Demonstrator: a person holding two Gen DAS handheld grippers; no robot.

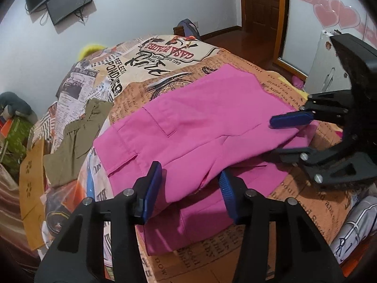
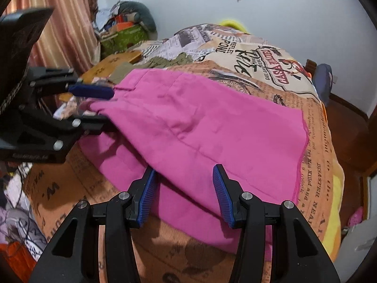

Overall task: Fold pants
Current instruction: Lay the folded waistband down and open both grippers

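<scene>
1. Where the newspaper-print bedspread [image 1: 294,202] covers the bed: pink pants [image 1: 200,127] folded over on themselves, pocket flaps up, spread across the middle.
2. Near edge, left wrist view: left gripper [image 1: 190,188] with blue pads [image 1: 152,188] spread apart, fabric lying between them (not pinched).
3. Right side of the same view: right gripper [image 1: 282,136], one blue finger above the top layer and one black finger below it, a clear gap between them, so open around the lifted edge.
4. Right wrist view: right gripper [image 2: 186,193] fingers wide, raised fold edge between them; left gripper [image 2: 103,106] at far left, likewise straddling the cloth.
5. Far left on the bedspread: olive-green garment [image 1: 75,146], crumpled, just beside the pants.
6. Far wall: dark monitor [image 1: 68,2]; wooden door [image 1: 264,0] far right.
</scene>
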